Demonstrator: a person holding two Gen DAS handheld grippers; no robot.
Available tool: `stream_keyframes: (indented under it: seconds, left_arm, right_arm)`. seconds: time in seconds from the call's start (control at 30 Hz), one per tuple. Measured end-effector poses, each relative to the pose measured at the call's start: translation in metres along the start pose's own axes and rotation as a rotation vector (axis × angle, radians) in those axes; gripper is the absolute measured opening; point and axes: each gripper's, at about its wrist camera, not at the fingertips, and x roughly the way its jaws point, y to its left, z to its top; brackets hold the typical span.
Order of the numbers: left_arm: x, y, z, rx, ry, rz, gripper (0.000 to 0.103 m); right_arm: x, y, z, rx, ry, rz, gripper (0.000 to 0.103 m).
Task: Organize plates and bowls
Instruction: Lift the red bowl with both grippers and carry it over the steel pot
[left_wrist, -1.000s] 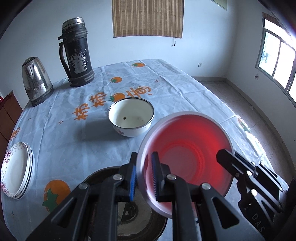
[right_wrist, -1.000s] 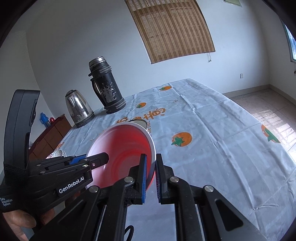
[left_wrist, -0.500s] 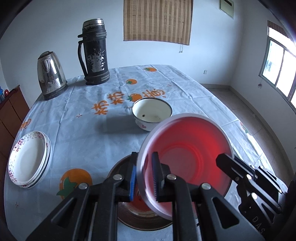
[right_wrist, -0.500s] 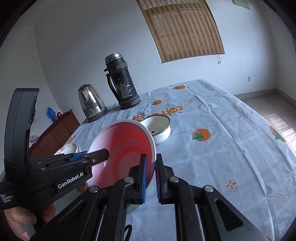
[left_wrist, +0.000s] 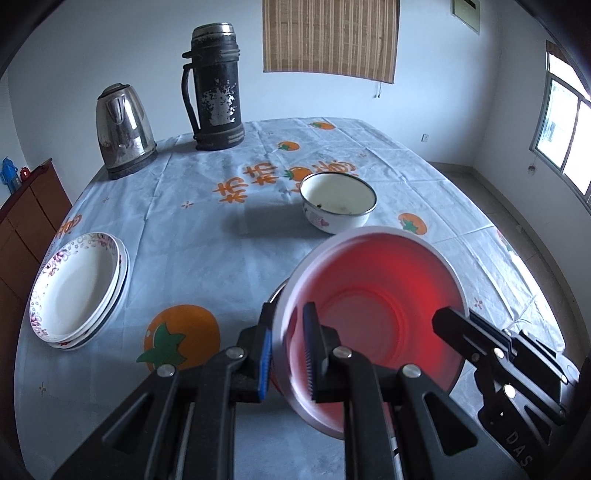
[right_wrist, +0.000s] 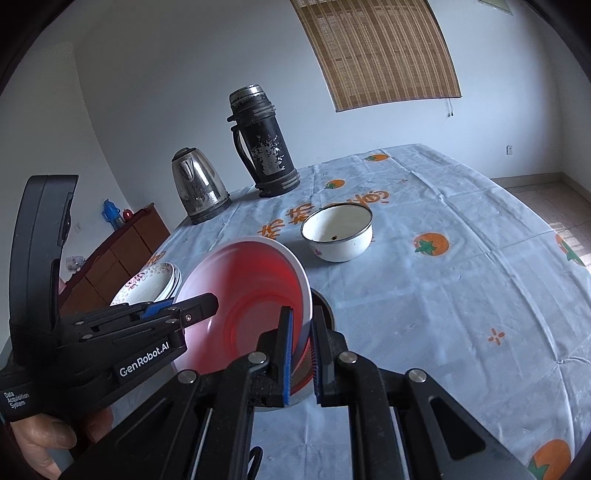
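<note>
Both grippers hold one red bowl (left_wrist: 373, 317) with a white rim, tilted, above a dark metal dish (right_wrist: 325, 306) on the table. My left gripper (left_wrist: 287, 350) is shut on the bowl's left rim. My right gripper (right_wrist: 301, 354) is shut on its right rim; the bowl also shows in the right wrist view (right_wrist: 251, 302). A white enamel bowl (left_wrist: 337, 202) stands on the table beyond, empty but for a speck. A stack of floral white plates (left_wrist: 77, 291) lies at the left edge.
A steel kettle (left_wrist: 123, 129) and a tall black thermos (left_wrist: 216, 88) stand at the table's far left. A blue cloth with orange prints covers the table (left_wrist: 207, 236). A wooden cabinet (left_wrist: 26, 206) stands left of the table.
Both grippers have drawn back and risen with the red bowl. The enamel bowl, kettle and thermos now look farther off, and more of the plate stack shows.
</note>
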Motion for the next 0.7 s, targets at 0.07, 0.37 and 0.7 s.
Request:
stream_keyframes:
  seconds: [0.07,0.37,0.7]
  left_arm:
    - [0.004,0.002,-0.003,0.001,0.01,0.008,0.012]
    - [0.013,0.001,-0.007,0.006,0.031,0.026,0.012]
    - [0.022,0.001,-0.005,0.003,0.05,0.04,0.012]
  right_arm:
    - [0.004,0.0,-0.003,0.009,0.017,0.005,0.01]
    - [0.013,0.0,-0.007,0.0,0.039,-0.01,0.01]
    - [0.027,-0.005,-0.009,0.006,0.083,-0.019,0.01]
